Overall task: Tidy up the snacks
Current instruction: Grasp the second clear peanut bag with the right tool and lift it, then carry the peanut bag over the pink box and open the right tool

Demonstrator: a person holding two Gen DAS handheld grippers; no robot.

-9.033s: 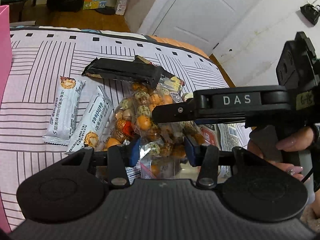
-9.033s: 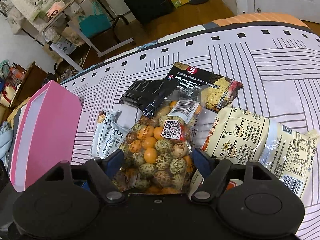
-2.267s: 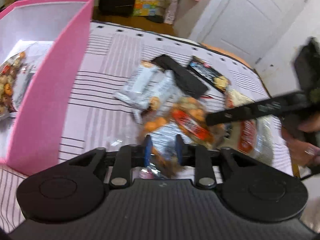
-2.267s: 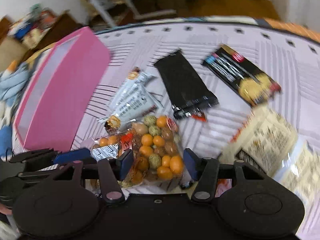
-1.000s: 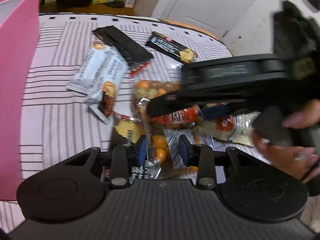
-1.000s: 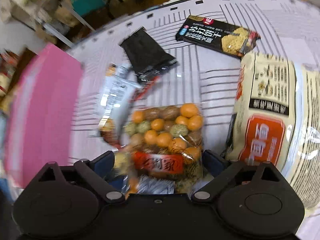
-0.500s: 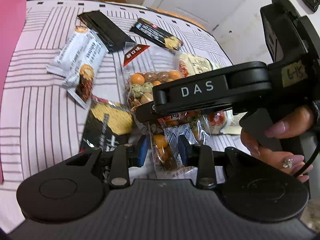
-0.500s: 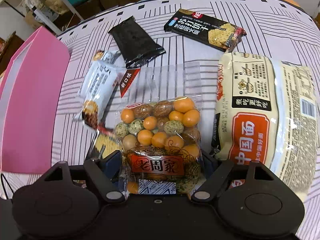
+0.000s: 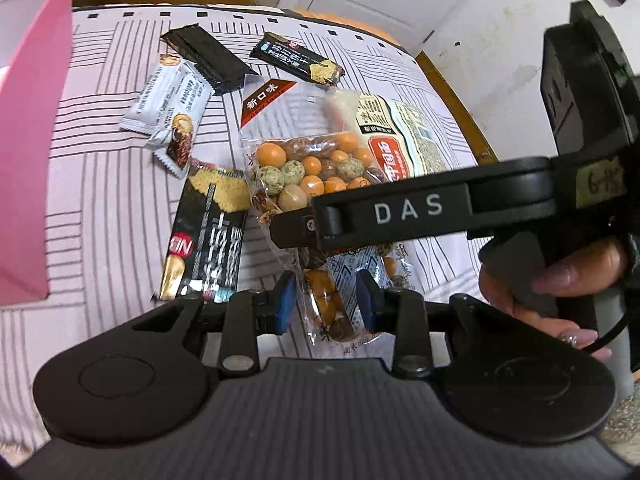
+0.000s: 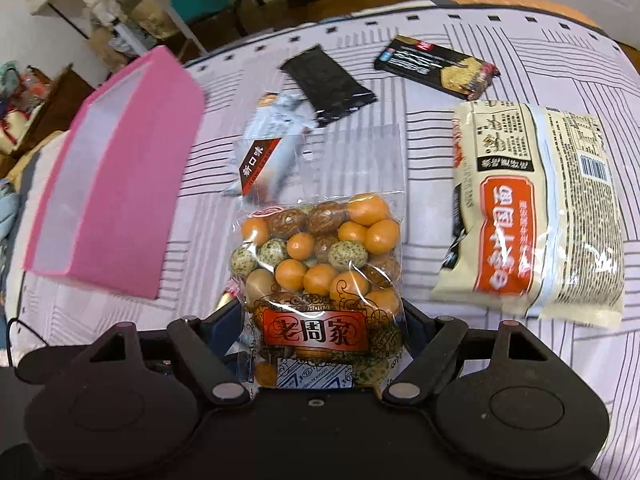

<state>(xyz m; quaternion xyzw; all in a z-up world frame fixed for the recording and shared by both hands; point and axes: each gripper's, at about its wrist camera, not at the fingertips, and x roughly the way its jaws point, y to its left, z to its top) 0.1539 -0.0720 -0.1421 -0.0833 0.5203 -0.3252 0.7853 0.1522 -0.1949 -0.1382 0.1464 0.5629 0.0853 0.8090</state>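
Plainly the step in hand is carrying the bag of coated peanuts (image 10: 320, 264) to the pink storage box (image 10: 120, 184), which stands at the left of the right wrist view on the striped bedspread (image 10: 460, 32). The bag sits at bottom centre of both views. The right gripper (image 10: 320, 320) has just been closing, and its pads now press the bag's two sides. The left gripper (image 9: 325, 306) has its fingers nearly together, pinching the bag's lower edge. To do this well, I would move both hands as one so the thin film does not tear, hold the bag level, and let go only once it is over the box's opening. As for writing, the big noodle packet (image 10: 536, 216) at right reads 中国面 on an orange panel. The peanut bag carries 老周家 on its red label and 新口味 on a red corner tab. The right gripper's finger shows DAS in the left wrist view, beside a handwritten tag I cannot fully read.
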